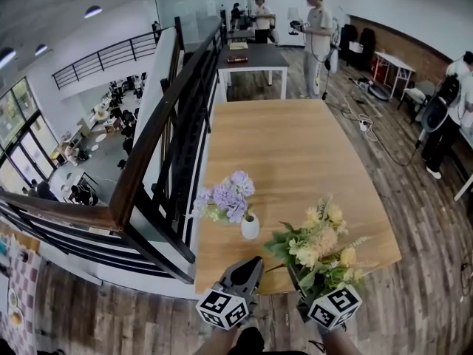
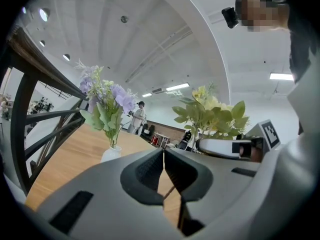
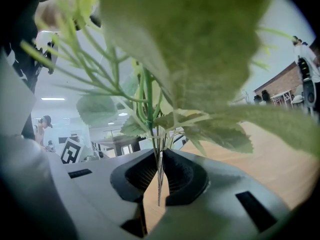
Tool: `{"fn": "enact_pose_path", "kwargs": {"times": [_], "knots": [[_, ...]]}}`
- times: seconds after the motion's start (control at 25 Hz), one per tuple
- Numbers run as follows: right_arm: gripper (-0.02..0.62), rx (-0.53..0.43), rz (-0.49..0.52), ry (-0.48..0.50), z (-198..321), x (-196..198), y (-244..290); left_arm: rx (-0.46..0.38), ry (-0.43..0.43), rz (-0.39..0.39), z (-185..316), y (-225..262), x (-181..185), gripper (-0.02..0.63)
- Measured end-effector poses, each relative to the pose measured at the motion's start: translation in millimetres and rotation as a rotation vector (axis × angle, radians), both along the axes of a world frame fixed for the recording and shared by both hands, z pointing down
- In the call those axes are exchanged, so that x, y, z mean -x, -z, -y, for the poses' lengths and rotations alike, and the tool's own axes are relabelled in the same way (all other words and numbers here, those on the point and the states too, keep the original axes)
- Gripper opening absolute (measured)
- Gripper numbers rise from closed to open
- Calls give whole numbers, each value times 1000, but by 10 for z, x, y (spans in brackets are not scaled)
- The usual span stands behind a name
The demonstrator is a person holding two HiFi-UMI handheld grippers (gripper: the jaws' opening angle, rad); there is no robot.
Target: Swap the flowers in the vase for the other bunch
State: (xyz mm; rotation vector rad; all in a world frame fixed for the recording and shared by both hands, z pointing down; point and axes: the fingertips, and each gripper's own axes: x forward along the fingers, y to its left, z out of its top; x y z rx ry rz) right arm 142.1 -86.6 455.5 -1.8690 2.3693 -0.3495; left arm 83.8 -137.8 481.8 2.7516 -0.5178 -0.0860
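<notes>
Right gripper (image 3: 160,173) clamps stems of yellow-and-green flower bunch (image 1: 319,246), just right of small white round vase (image 1: 250,228). Left gripper (image 2: 163,165) clenched empty, near vase's purple flowers (image 1: 229,196).

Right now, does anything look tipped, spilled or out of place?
Nothing stands out. The vase stands upright holding purple flowers; the right tool grips the yellow bunch by its stems.

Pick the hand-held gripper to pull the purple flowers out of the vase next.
Left. The left hand-held gripper is shut, empty, and nearest the vase holding the purple flowers; the right hand-held gripper is shut on the stems of the yellow bunch.
</notes>
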Motion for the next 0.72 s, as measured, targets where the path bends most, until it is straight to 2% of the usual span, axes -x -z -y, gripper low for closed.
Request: {"fn": "enact_pose_path", "kwargs": {"times": [0.72], "knots": [[54, 11, 21, -82, 385, -226, -106, 40, -5, 21, 589, -235, -121, 17]]}}
